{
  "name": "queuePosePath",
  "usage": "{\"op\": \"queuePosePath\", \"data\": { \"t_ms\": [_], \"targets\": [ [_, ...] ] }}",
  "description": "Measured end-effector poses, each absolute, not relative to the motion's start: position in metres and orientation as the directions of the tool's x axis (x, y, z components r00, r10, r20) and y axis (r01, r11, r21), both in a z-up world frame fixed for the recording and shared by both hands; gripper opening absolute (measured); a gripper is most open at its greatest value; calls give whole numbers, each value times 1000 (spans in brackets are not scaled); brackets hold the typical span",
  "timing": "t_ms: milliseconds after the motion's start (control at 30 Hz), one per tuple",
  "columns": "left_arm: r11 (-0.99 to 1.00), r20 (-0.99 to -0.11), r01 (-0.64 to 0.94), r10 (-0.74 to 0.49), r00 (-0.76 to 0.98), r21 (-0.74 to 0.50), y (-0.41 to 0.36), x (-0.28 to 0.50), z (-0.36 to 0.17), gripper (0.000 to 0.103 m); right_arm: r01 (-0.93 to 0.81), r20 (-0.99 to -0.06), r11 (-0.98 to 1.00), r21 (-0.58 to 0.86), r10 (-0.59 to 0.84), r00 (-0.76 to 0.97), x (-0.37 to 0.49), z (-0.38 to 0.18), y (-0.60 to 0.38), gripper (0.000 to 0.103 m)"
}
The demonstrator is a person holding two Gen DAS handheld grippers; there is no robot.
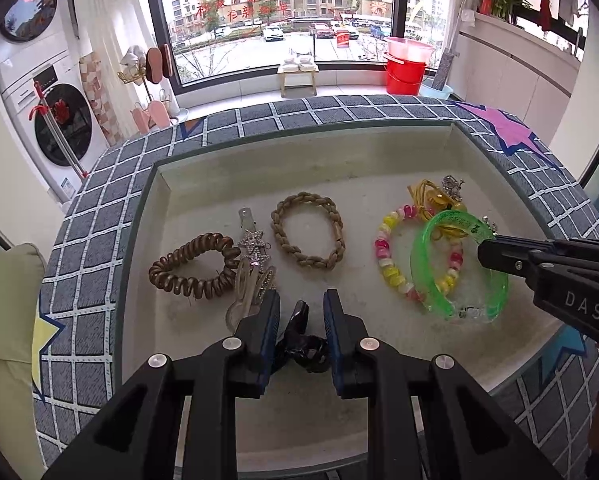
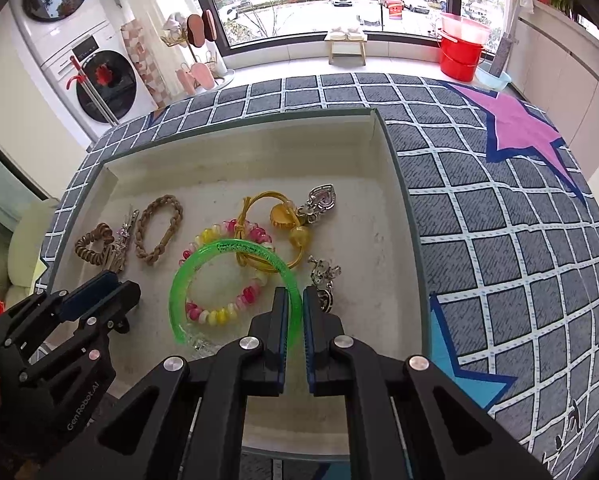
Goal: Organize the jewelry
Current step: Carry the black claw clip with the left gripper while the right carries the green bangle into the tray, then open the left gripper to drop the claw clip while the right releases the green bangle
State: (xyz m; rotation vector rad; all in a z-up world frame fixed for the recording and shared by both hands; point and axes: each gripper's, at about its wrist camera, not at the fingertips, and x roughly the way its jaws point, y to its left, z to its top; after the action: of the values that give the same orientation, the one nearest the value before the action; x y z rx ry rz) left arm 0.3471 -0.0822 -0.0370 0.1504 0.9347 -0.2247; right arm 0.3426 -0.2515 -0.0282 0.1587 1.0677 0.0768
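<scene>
A shallow white tray point(image 1: 299, 152) holds the jewelry. My right gripper point(image 2: 294, 304) is shut on the rim of a green translucent bangle point(image 2: 187, 276), which also shows in the left wrist view point(image 1: 423, 264). Under the bangle lies a pink and yellow bead bracelet point(image 2: 219, 314). My left gripper point(image 1: 301, 308) is open around a black hair clip point(image 1: 299, 340) at the tray's near edge. A brown braided bracelet point(image 1: 307, 230), a brown spiral hair tie point(image 1: 191, 268) and a star hair clip point(image 1: 251, 244) lie to the left.
A yellow cord with beads point(image 2: 283, 220), a heart charm point(image 2: 321, 200) and a silver charm point(image 2: 323, 276) lie at the tray's right. The tray sits on a grey checked cloth point(image 2: 499, 240) with star shapes. A washing machine point(image 1: 59, 120) stands far left.
</scene>
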Motion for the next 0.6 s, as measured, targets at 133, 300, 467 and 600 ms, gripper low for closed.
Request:
{"op": "queuePosePath", "data": {
  "t_ms": [133,300,467,600],
  "targets": [
    [969,-798,243,-120,590,34,-81,345,-32,37,20,-863,982,188,155,481,342,-27,-254,9],
    [974,-787,224,-115,606,30,-77,346,-27,39,24,-856,977,210,173,487,339,-23,-256,19],
    [980,-745,191,-87,662,56,-72,339,-18,102,17,-845,979,201,165,509,335,-17,-254,42],
    [980,-755,192,-83,650,57,-70,341,-15,102,9,-845,979,202,170,507,335,-14,-252,42]
  ]
}}
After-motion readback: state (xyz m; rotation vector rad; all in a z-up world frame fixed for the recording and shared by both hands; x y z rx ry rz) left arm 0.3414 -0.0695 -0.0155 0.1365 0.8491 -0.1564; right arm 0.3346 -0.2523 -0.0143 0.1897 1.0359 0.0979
